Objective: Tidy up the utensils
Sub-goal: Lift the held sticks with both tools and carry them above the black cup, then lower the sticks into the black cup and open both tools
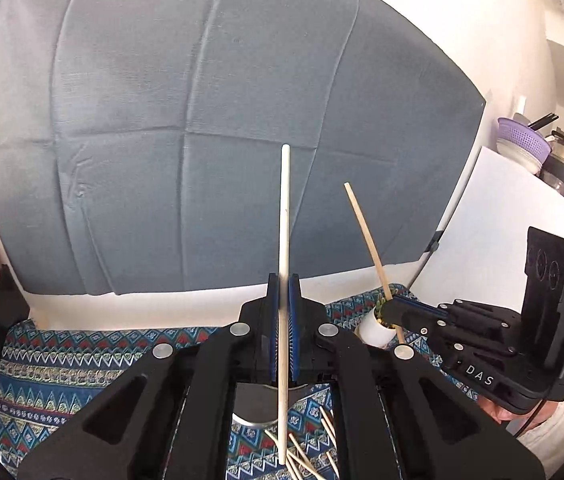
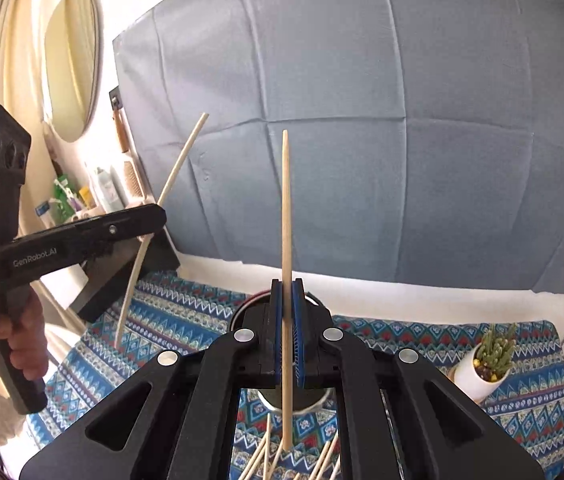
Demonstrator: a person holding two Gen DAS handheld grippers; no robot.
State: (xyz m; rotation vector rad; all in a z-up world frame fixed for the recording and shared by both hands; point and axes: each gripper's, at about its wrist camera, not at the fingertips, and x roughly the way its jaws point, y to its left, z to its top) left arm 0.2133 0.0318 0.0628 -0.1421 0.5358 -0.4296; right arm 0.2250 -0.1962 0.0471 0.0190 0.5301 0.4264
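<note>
My left gripper [image 1: 283, 280] is shut on a pale chopstick [image 1: 285, 208] that stands nearly upright between its blue pads, lifted above the patterned cloth [image 1: 62, 364]. My right gripper [image 2: 287, 283] is shut on a tan wooden chopstick [image 2: 286, 200], also held upright. Each view shows the other gripper to its side: the right gripper [image 1: 392, 304] with its tan stick [image 1: 362, 224], and the left gripper [image 2: 158, 216] with its pale stick [image 2: 184, 156]. Several loose chopsticks [image 2: 262, 456] lie on the cloth beneath me. A round cup [image 2: 314, 400] sits under the right gripper.
A small white pot with a cactus [image 2: 486, 364] stands on the cloth at the right. A grey-blue sheet [image 1: 202, 120] hangs behind the table. Bottles [image 2: 102, 192] and a black block [image 2: 122, 276] are at the left. A purple colander [image 1: 522, 140] and metal pots are at far right.
</note>
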